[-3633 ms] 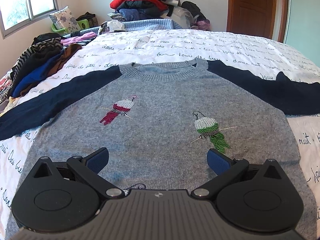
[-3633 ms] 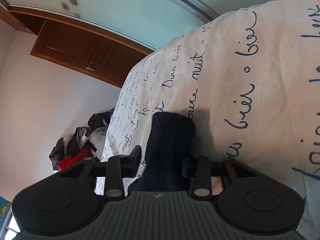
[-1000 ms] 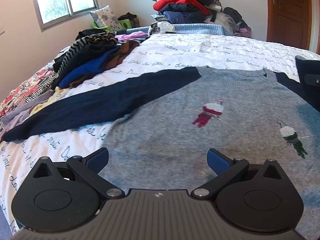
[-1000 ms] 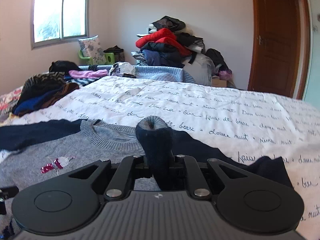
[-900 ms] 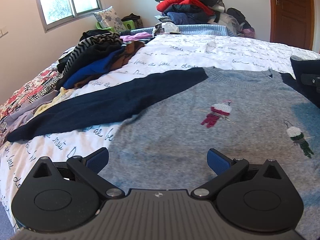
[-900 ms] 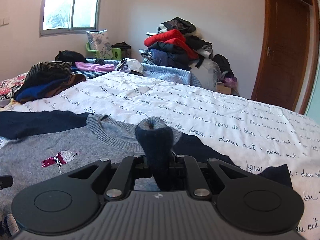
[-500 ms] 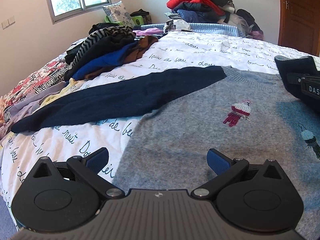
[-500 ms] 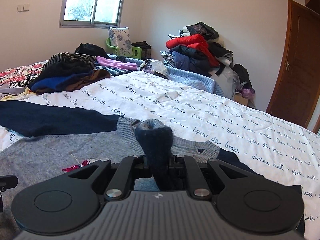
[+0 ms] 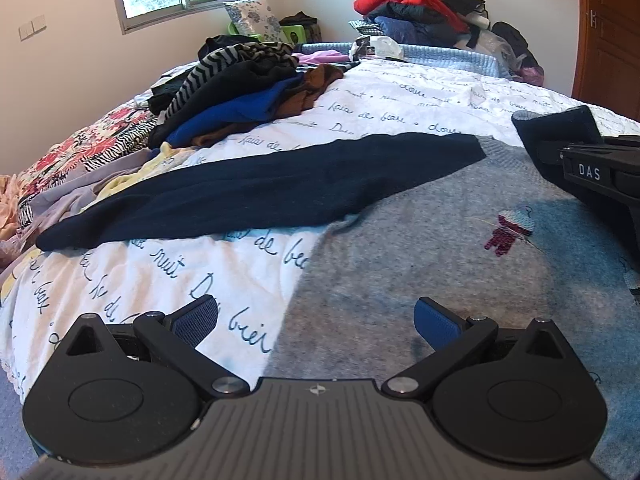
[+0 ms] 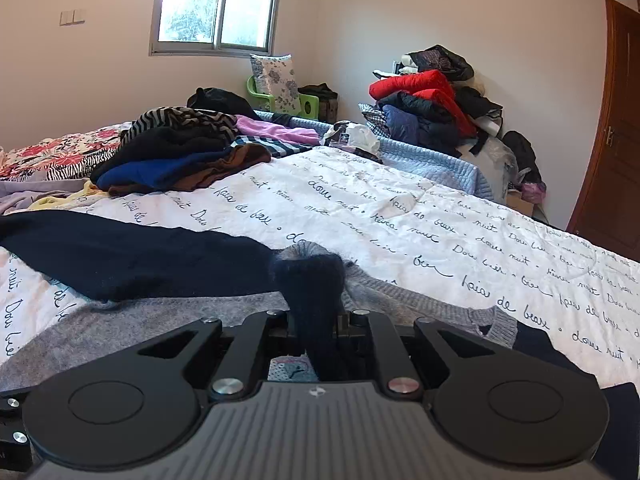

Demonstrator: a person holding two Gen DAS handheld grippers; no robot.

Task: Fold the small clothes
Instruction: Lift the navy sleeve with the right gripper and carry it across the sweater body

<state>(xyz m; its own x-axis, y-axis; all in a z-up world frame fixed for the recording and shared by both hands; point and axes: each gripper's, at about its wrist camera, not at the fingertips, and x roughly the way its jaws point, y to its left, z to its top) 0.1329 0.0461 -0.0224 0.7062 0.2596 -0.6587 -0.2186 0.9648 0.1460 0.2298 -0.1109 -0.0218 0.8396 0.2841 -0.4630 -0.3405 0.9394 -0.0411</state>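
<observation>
A grey sweater (image 9: 420, 256) with navy sleeves and stitched birds lies flat on the bed. Its left navy sleeve (image 9: 256, 192) stretches out to the left over the white quilt. My left gripper (image 9: 316, 322) hovers open over the sweater's lower left edge, nothing between its blue pads. My right gripper (image 10: 314, 320) is shut on the cuff of the right navy sleeve (image 10: 310, 280), held up above the sweater's chest near the collar (image 10: 452, 308). In the left wrist view the right gripper (image 9: 592, 172) with that cuff (image 9: 556, 128) shows at the right edge.
A heap of dark, striped and blue clothes (image 9: 240, 88) lies on the bed's far left. Floral fabric (image 9: 80, 148) lies beside it. Jackets (image 10: 428, 104) are stacked against the far wall. A wooden door (image 10: 616, 128) stands at the right. The lettered white quilt (image 10: 400, 216) covers the bed.
My right gripper has carried the sleeve cuff leftward across the sweater toward the collar. My left gripper has slid left to the sweater's side edge, still open.
</observation>
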